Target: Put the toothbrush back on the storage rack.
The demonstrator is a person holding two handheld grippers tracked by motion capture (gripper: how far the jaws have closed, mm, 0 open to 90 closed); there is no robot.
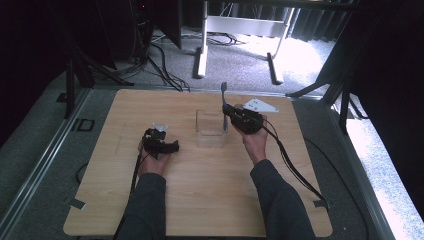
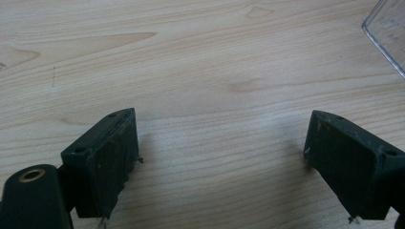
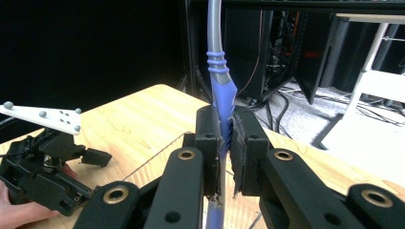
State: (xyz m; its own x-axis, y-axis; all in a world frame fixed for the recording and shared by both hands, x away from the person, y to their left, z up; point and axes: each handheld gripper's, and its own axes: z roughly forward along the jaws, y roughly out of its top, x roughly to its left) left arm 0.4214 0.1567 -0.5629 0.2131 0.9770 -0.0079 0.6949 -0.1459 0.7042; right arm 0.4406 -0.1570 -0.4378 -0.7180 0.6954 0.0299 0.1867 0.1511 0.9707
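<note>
A clear plastic box [image 1: 210, 128] stands in the middle of the wooden table [image 1: 200, 200]. My right gripper [image 1: 227, 111] is at the box's right rim, shut on the blue handle of a utensil [image 3: 222, 98] that stands upright. Its grey metal stem [image 1: 223, 92] rises above the gripper, and its lower end reaches down at the box's right side. My left gripper [image 1: 170, 146] rests on the table left of the box, jaws wide apart with bare wood between them [image 2: 222, 148]. A corner of the clear box [image 2: 388, 33] shows at the top right of the left gripper view.
Cables [image 1: 165, 70] and a white table frame [image 1: 240, 30] lie on the grey carpet beyond the far edge. Dark frame legs [image 1: 345, 95] stand off the right side. A wide stretch of bare wood lies in front of both hands.
</note>
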